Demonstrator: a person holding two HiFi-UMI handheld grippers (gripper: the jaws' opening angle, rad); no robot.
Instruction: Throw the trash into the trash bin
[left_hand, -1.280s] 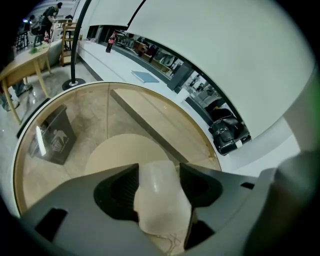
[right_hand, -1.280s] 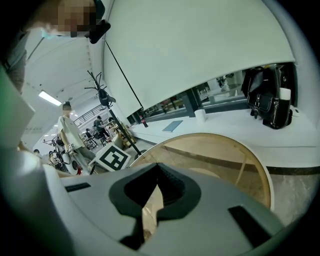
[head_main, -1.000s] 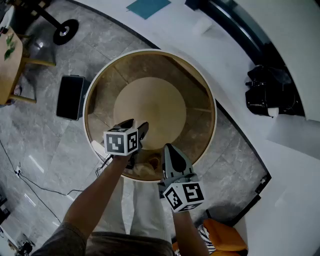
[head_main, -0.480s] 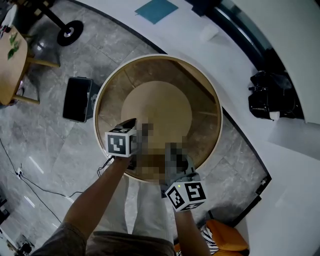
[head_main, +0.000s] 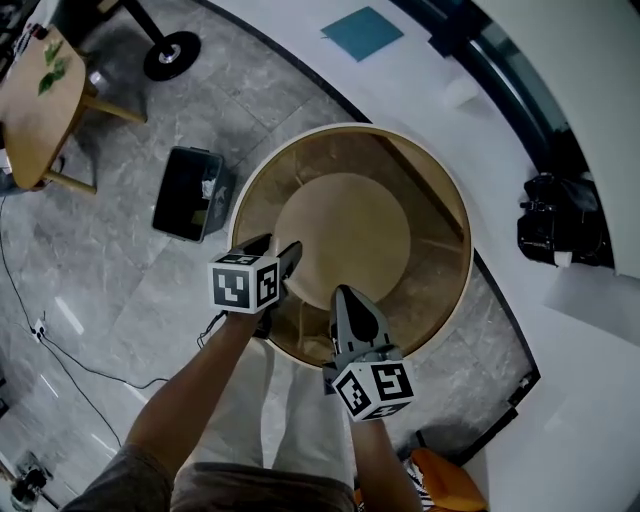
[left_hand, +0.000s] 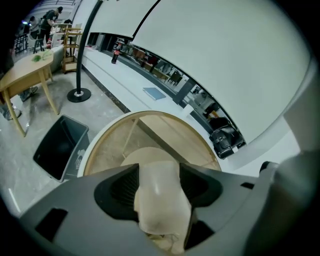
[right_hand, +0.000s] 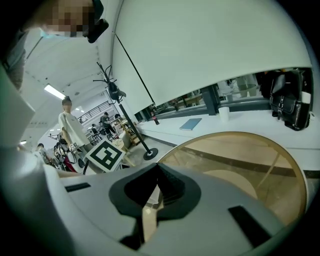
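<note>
Beige trash (left_hand: 159, 205) half hidden in left tongs (left_hand: 159, 170), right tongs (right_hand: 157, 175)

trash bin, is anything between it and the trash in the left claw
Nothing visible. The left claw grips the beige trash over the near edge of the round table. The trash bin stands open on the floor beside it, with only floor between.

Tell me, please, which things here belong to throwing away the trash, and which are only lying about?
For the job:
- beige wad, clamped in the left tool
- thin beige strip, clamped in the right tool
- trash bin on the floor

Lying about:
- round table
- black bag
- white cup
- wooden table
</note>
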